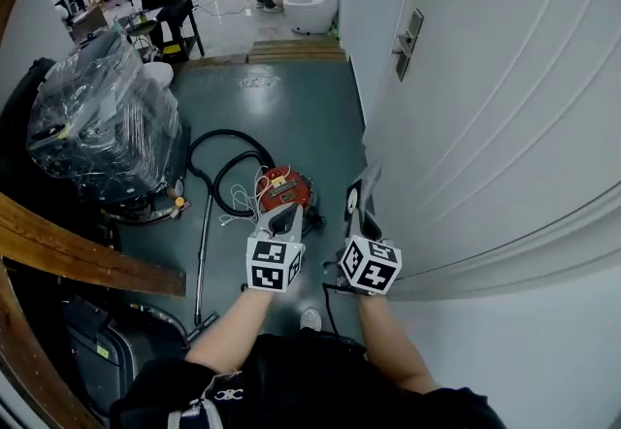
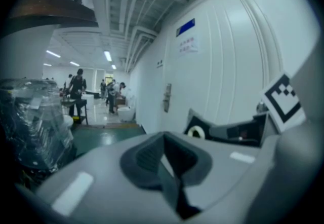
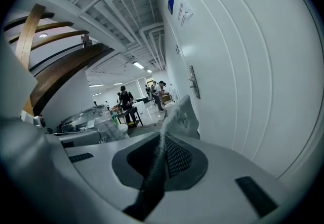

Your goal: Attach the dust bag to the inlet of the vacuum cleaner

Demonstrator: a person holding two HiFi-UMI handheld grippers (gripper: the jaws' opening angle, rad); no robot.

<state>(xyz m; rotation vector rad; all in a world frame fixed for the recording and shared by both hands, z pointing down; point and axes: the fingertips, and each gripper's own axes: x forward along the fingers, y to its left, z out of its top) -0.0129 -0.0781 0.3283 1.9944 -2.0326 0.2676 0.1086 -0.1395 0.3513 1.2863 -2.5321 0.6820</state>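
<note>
Dust bag [image 3: 183, 115], felty grey cloth, in ribbed jaws of right gripper [image 3: 163, 139]

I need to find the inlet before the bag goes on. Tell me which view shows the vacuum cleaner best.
The head view: the red vacuum cleaner lies on the green floor, its black hose looped beside it. The left gripper view and right gripper view show none of it.
</note>
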